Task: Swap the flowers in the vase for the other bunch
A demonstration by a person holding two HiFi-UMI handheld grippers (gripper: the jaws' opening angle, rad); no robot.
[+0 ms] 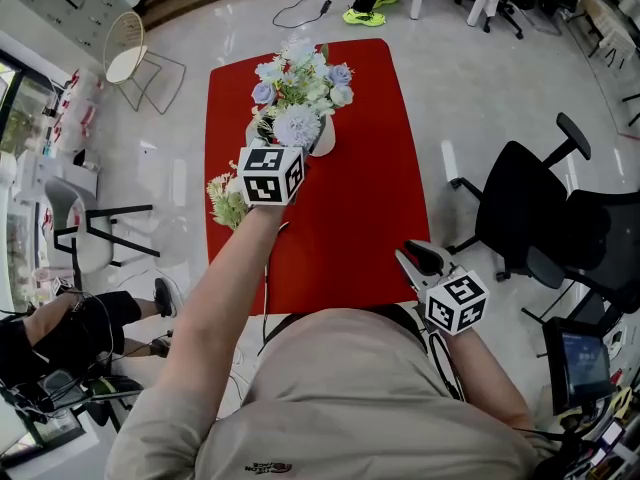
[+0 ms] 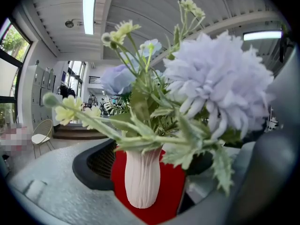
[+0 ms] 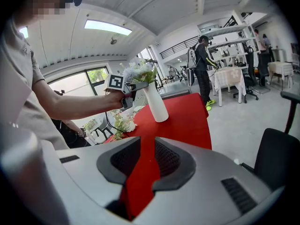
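Closest in, my right claw hangs by my body over the near end of the red table, its jaws a narrow gap apart with only the red top showing between them: it's pinching nothing. Further out, my left claw is stretched to the white ribbed vase, jaws spread wide. The vase and the green stems and leaves stand between them, but neither pad looks pressed on anything, so I'd call that no grip. The vase stands upright on the table, and the lavender and pale blue bunch is seated in its mouth. Just beside my left claw, at the table's left edge, the cream-and-green bunch lies flat on its side, apart from the vase. So one bunch is in and one is out. Which is the replacement I can't tell from here. If the lavender is the old bunch, the whole swap is still ahead: close on the stems, lift out, drop the cream one in. If it's the new one, I only need to back off.
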